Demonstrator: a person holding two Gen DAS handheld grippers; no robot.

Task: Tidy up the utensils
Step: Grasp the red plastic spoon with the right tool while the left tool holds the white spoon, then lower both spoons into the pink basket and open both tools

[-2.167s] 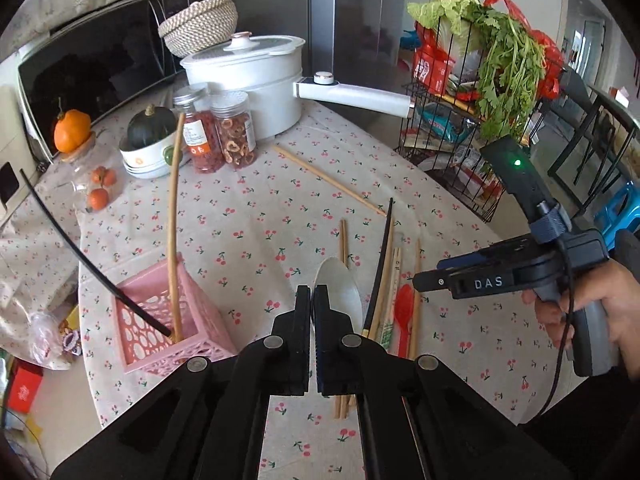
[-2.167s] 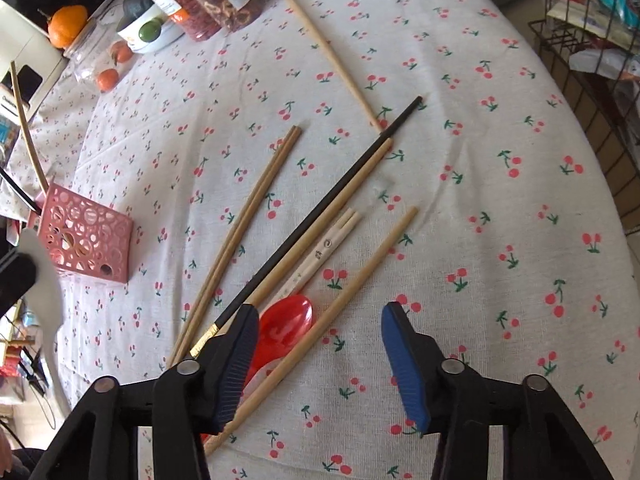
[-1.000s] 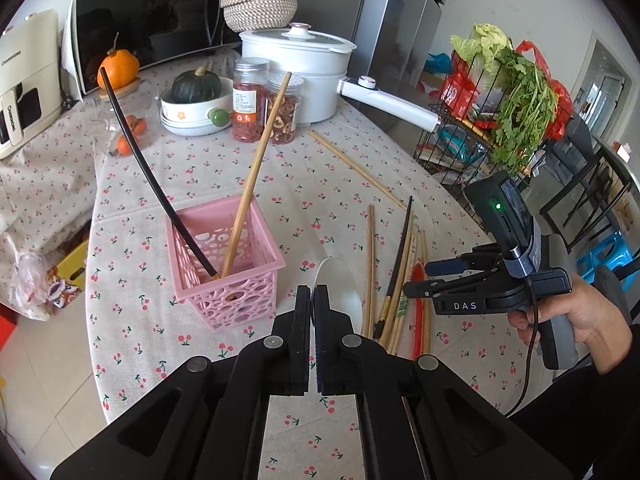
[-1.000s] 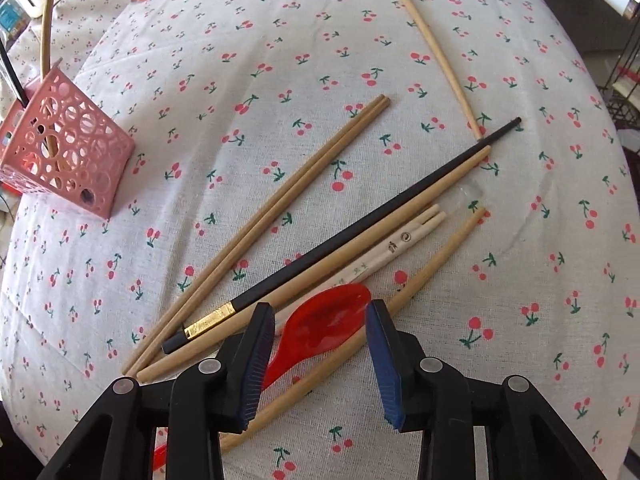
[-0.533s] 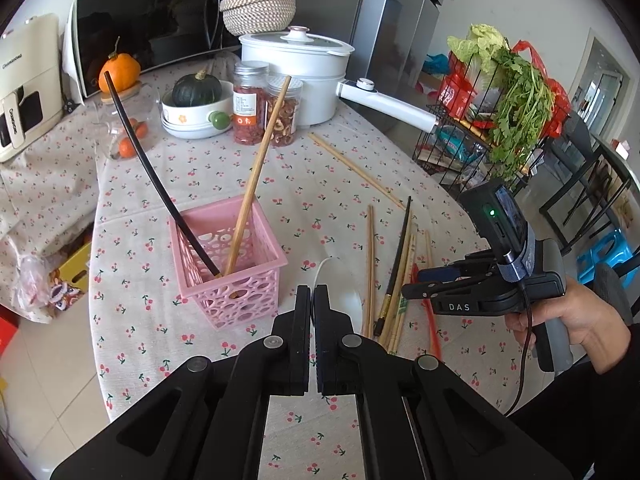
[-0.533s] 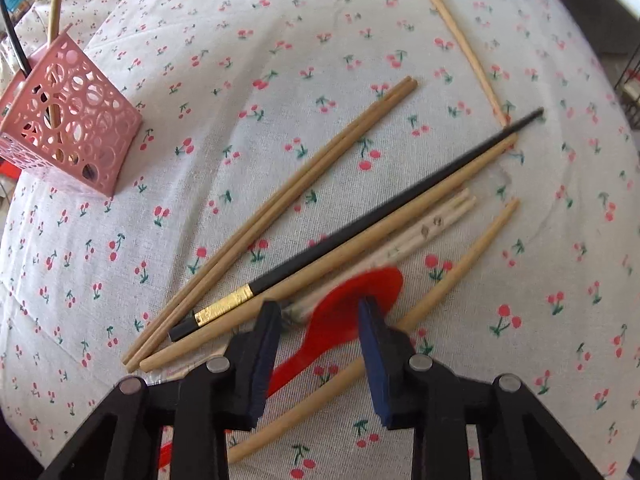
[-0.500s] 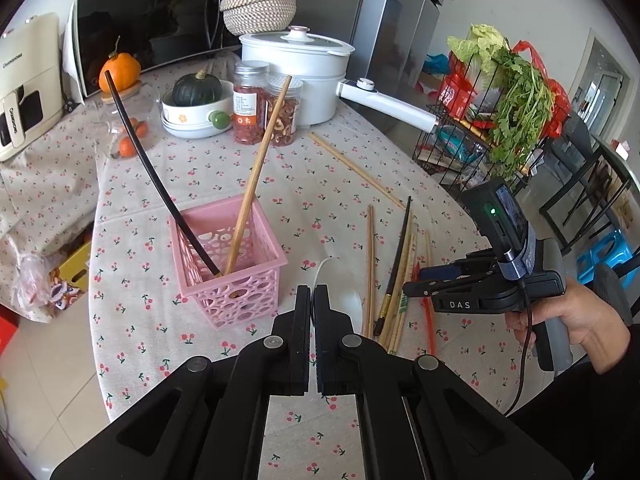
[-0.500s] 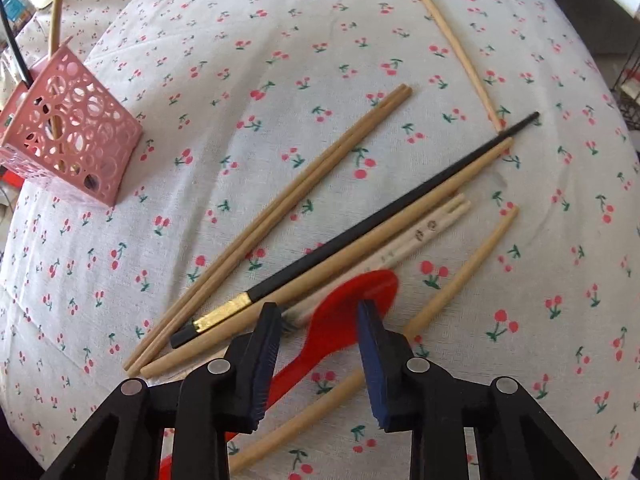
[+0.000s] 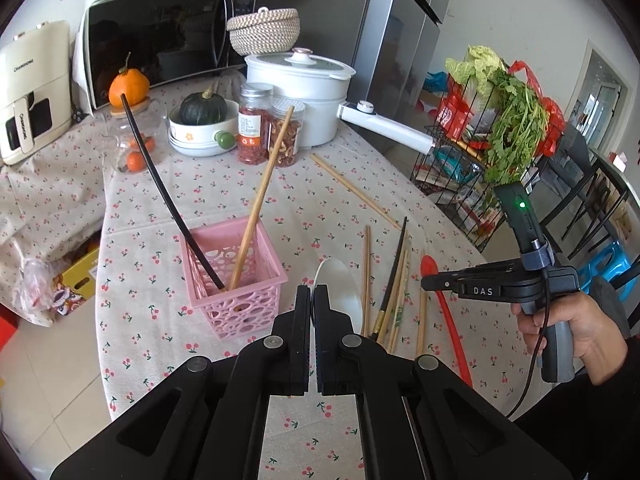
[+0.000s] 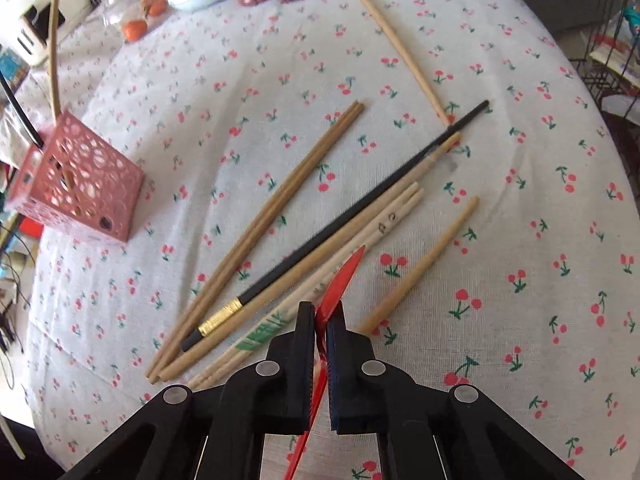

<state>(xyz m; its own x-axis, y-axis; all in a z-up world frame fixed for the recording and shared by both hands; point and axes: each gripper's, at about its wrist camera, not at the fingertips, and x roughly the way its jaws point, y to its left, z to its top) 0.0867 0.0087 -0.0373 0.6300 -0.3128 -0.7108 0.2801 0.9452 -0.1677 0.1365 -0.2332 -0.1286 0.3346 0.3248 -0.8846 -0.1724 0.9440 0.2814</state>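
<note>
- Currently the left gripper (image 9: 312, 294) is clamped on a white spoon (image 9: 340, 288); the bowl projects beyond the fingertips, and the handle is hidden behind the fingers.
- Right gripper (image 10: 319, 322) is closed on a red spoon (image 10: 340, 280), held edge-on; the bowl tip points to 1 o'clock and the handle passes between the fingers toward 6 o'clock, cut off at the frame edge.
- Pink basket (image 9: 232, 276) stands at 10 o'clock of the left gripper, near the table's left edge; it holds a black chopstick (image 9: 168, 196) leaning toward 11 o'clock and a wooden chopstick (image 9: 260, 204) leaning toward 1 o'clock.
- Bare cherry-print tablecloth (image 9: 304, 204) lies between the basket and the loose utensils.
- Loose on the cloth in the right wrist view: a wooden chopstick pair (image 10: 264, 216), a black chopstick with gold band (image 10: 340, 220), a plain wooden stick touching it, a pale printed pair (image 10: 360, 240), and a short wooden chopstick (image 10: 424, 268) at 2 o'clock of the gripper.
- One long chopstick (image 10: 400, 48) lies apart toward 12 o'clock.
- White pot (image 9: 300, 96), jars (image 9: 268, 124) and a wire rack (image 9: 472, 152) crowd the far and right table edges.
- Basket contents below the rim are hard to make out.
</note>
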